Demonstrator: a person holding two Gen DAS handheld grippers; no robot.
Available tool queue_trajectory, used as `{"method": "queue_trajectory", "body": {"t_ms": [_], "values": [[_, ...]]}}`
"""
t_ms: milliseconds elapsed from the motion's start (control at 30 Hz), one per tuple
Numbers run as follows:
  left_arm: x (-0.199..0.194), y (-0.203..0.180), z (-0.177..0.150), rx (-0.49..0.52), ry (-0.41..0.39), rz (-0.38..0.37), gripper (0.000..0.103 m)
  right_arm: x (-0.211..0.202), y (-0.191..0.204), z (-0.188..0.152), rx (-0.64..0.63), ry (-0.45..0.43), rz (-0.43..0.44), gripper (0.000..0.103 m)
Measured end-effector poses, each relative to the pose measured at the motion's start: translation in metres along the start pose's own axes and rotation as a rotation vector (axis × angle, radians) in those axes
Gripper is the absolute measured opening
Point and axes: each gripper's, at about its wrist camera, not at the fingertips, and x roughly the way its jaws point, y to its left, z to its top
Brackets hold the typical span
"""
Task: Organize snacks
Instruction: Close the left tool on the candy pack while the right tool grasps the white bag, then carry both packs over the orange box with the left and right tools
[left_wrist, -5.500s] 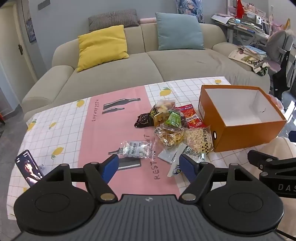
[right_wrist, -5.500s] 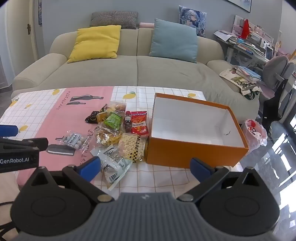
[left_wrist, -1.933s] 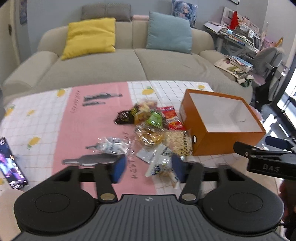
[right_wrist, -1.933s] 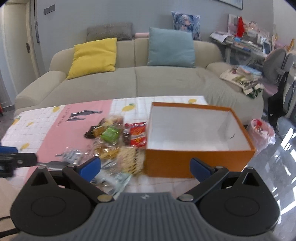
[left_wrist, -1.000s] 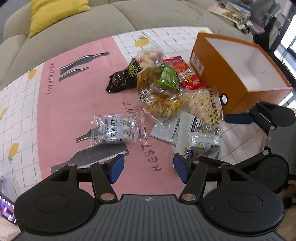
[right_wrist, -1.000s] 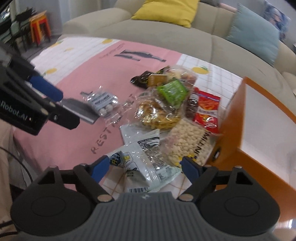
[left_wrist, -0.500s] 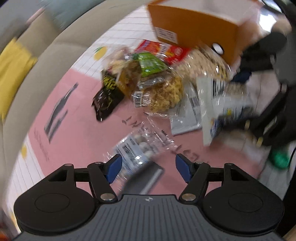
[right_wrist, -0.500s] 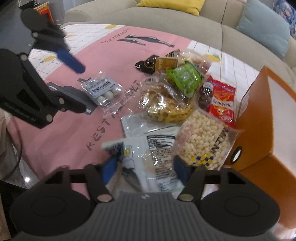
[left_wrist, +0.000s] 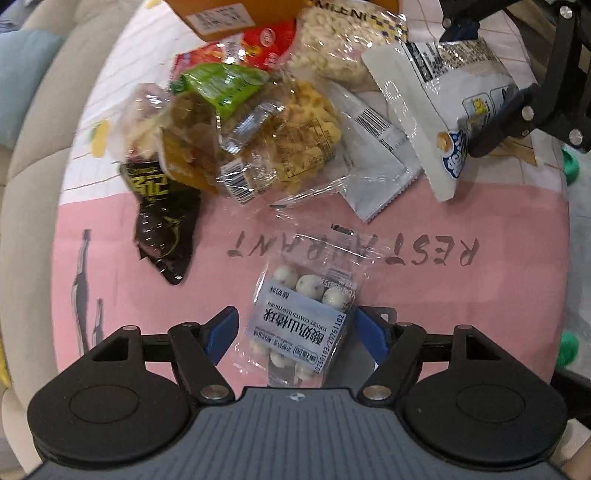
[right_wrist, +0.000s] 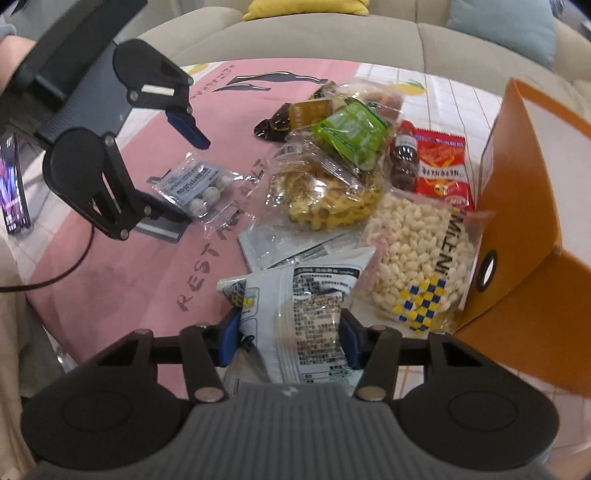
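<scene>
Left wrist view
Left gripper (left_wrist: 295, 330): black two-finger tool with blue pads, pointing steeply down; jaws wide and opening, straddling a packet without pressing it.
Clear packet of white yoghurt-coated balls (left_wrist: 301, 321): lies flat on the pink panel of the tablecloth (left_wrist: 424, 295), between the blue pads; right pad at its edge, left pad apart from it.
Black foil snack pouch with yellow print (left_wrist: 162, 218): far left of the heap, on the pink panel.
Clear bag of yellow curled crisps (left_wrist: 291, 136): centre of the heap, a green foil sachet (left_wrist: 221, 86) lying on it.
Red printed sachet (left_wrist: 255, 44): beside the orange cardboard box (left_wrist: 236, 14) at the top edge.
Clear bag of pale puffed kernels (left_wrist: 340, 48): upper middle, against the box.
Grey-white flat sachet (left_wrist: 373, 162): under the heap's right side.
White and clear crisp bag with blue logo (left_wrist: 439, 99): upper right, between the right gripper's (left_wrist: 480, 66) pads.

Right wrist view
Right gripper (right_wrist: 290, 341): jaws about half open and closing; both blue pads sit against the sides of the white and clear crisp bag (right_wrist: 306, 310).
Left gripper (right_wrist: 177, 162): at left, fingers either side of the packet of yoghurt-coated balls (right_wrist: 197, 186).
Orange cardboard box (right_wrist: 535, 206): right edge, the bag of puffed kernels (right_wrist: 417, 254) leaning against its wall.
Small brown bottle (right_wrist: 404, 158): between the green sachet (right_wrist: 351, 131) and the red sachet (right_wrist: 441, 166).
Dark phone (right_wrist: 13, 181): far left edge of the table.
</scene>
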Motion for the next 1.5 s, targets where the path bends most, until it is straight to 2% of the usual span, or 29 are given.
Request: {"method": "queue_trajectory", "body": {"t_ms": [100,233,300,467,667,967,1100,1167,1333,1500], "values": [[0.006,0.012,0.004,-0.024,0.01,-0.035,0.088,0.001,-0.001,-0.001,0.012,-0.001,0.002,0.054],[0.014,0.033,0.007,-0.146,0.019,-0.108,0.088,0.001,-0.001,-0.002,0.013,-0.006,0.0,0.054],[0.017,0.04,0.006,-0.213,0.028,-0.121,0.088,0.001,-0.002,-0.003,0.016,-0.007,0.001,0.054],[0.019,0.042,0.007,-0.372,0.088,-0.091,0.079,0.001,-0.002,-0.002,0.021,-0.01,0.003,0.054],[0.017,0.034,0.004,-0.597,0.134,-0.042,0.075,0.0,0.0,-0.003,0.014,-0.019,0.002,0.05],[-0.015,0.008,-0.01,-0.864,0.052,-0.007,0.072,-0.019,-0.007,-0.003,0.064,-0.07,0.05,0.047],[-0.043,0.003,-0.013,-1.014,-0.009,0.003,0.072,-0.03,-0.009,-0.003,0.077,-0.106,0.034,0.046],[-0.061,0.004,-0.003,-1.077,-0.034,0.014,0.072,-0.039,-0.011,-0.002,0.093,-0.132,0.028,0.046],[-0.109,-0.008,0.01,-1.208,-0.143,0.037,0.072,-0.073,-0.021,0.001,0.135,-0.224,0.009,0.046],[-0.15,-0.017,0.025,-1.294,-0.273,-0.017,0.072,-0.12,-0.036,0.002,0.197,-0.311,-0.028,0.046]]}}
